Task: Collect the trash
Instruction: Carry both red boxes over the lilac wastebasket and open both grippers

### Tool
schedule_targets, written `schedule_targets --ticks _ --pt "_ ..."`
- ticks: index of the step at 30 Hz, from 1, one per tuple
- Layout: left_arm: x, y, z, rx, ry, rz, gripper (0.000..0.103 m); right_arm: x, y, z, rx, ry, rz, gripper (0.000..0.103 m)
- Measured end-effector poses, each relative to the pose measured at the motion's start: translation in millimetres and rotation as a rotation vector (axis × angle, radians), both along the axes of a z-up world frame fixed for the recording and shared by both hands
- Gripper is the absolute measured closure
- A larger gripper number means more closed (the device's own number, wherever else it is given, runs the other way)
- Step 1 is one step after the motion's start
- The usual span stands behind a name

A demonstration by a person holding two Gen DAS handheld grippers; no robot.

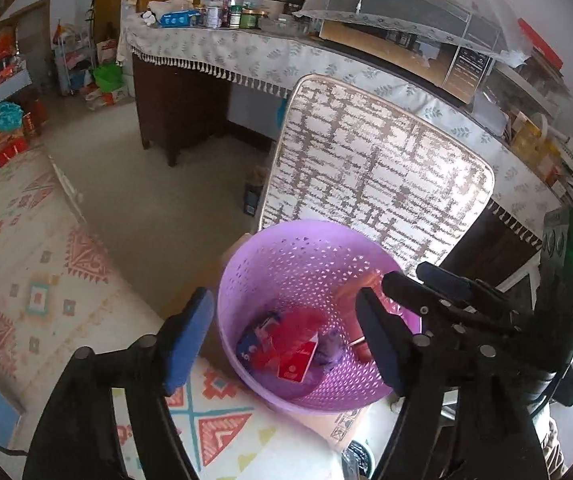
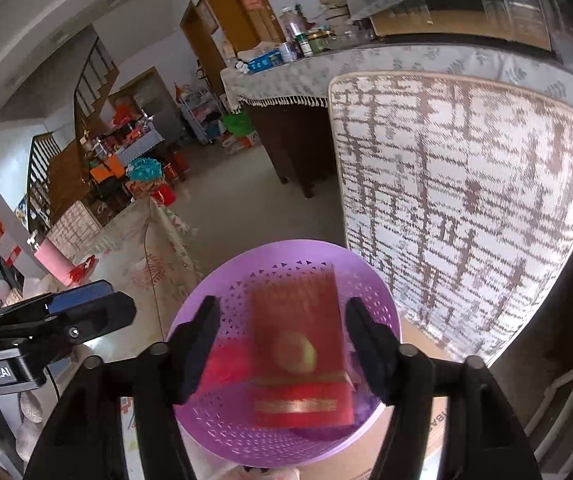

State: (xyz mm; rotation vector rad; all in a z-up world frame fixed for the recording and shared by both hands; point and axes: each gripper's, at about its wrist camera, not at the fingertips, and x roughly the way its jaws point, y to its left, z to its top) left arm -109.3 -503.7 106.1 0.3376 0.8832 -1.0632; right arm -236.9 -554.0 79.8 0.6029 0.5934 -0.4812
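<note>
Drop step: red rectangular packet [image 2: 300,350] falling, blurred, into purple perforated plastic basket [image 2: 222,420] — both your grippers, left gripper [image 1: 286,340] and right gripper [image 2: 282,344], wide, empty. Next, fetch more trash.

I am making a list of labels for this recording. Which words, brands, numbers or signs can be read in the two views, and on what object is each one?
"GenRobot.AI": white letters on the black body of the left claw, seen in the right wrist view.
Red packet above the purple basket: gold print, too blurred to read.
Cardboard box beside the basket: dark letters, cut off, unreadable.
Red and blue wrappers in the basket: print too small to read.
</note>
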Motion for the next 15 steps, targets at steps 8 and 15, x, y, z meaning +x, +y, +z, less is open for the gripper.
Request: schedule_targets --ticks 8,15 --pt "-10 49 -1 0.031 -0.005 0.033 0.025 -4 22 3 0.003 -0.019 0.048 0.029" --pt "-15 112 6 0.020 -0.045 0.106 0.025 -1 59 18 -0.033 -0.048 0.106 0.024"
